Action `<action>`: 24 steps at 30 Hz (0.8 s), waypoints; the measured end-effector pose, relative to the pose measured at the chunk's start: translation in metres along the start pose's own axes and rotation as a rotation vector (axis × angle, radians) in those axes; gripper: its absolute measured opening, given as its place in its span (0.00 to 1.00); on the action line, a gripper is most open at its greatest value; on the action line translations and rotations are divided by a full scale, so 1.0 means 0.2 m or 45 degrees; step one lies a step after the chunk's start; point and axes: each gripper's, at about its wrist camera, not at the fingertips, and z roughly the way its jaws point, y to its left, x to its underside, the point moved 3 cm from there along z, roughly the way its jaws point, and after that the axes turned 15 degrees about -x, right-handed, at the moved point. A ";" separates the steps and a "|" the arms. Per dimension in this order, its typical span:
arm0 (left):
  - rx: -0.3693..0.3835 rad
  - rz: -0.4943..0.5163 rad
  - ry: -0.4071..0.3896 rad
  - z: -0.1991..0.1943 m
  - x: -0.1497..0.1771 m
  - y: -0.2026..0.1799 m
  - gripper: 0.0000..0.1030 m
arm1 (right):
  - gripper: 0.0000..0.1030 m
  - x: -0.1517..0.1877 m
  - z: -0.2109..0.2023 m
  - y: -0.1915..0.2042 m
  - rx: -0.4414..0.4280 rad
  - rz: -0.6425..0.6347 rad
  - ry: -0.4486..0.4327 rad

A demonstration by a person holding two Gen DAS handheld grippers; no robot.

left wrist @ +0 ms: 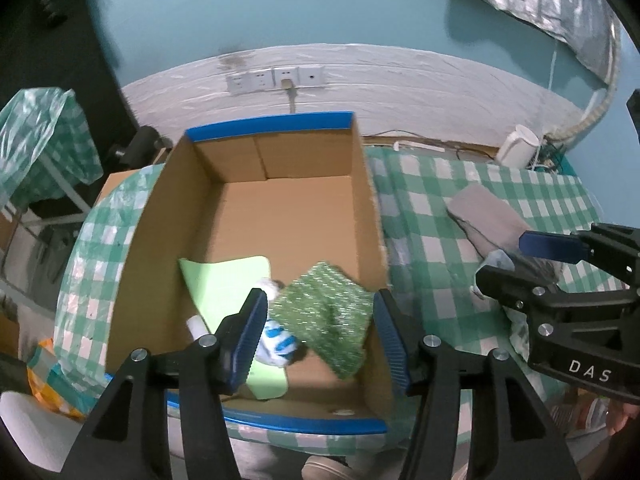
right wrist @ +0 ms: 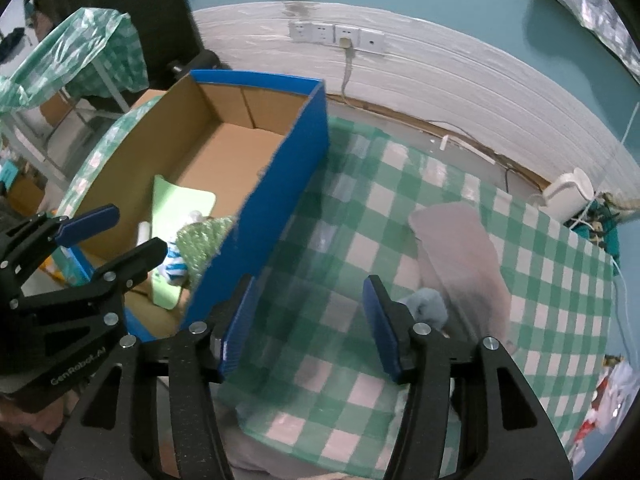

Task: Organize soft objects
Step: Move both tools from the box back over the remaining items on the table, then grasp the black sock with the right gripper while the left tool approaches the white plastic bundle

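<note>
An open cardboard box (left wrist: 272, 124) with blue outer walls (right wrist: 280, 208) stands on the green-checked tablecloth (right wrist: 352, 208). Inside lie a pale green cloth (left wrist: 228, 280), a blue-and-white striped sock (left wrist: 278, 340) and a glittery green cloth (left wrist: 324, 312). My left gripper (left wrist: 320, 336) hovers open over the box's near end. The glittery cloth lies blurred below its jaws, and the pads do not press on it. My right gripper (right wrist: 310, 324) is open over bare tablecloth to the right of the box. A grey-blue soft item (right wrist: 426, 306) sits just outside its right finger, with a grey cloth (right wrist: 460, 248) behind it.
A white jug-like appliance (right wrist: 568, 196) and cables sit at the table's far right corner. Wall sockets (right wrist: 340, 36) are on the white wall behind. A plastic-covered rack (left wrist: 40, 140) stands to the left. Colourful packaging (right wrist: 608, 400) lies at the right edge.
</note>
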 end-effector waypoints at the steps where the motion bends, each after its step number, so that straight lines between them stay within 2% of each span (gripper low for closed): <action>1: 0.002 0.008 -0.003 -0.01 0.00 -0.02 0.55 | 0.54 0.01 -0.01 -0.01 0.003 0.003 -0.001; 20: 0.028 0.194 -0.008 -0.07 0.01 -0.44 0.56 | 0.55 0.29 -0.24 -0.46 0.075 0.186 -0.060; 24: 0.057 0.214 0.022 -0.07 0.02 -0.52 0.57 | 0.55 0.35 -0.26 -0.54 0.075 0.223 -0.060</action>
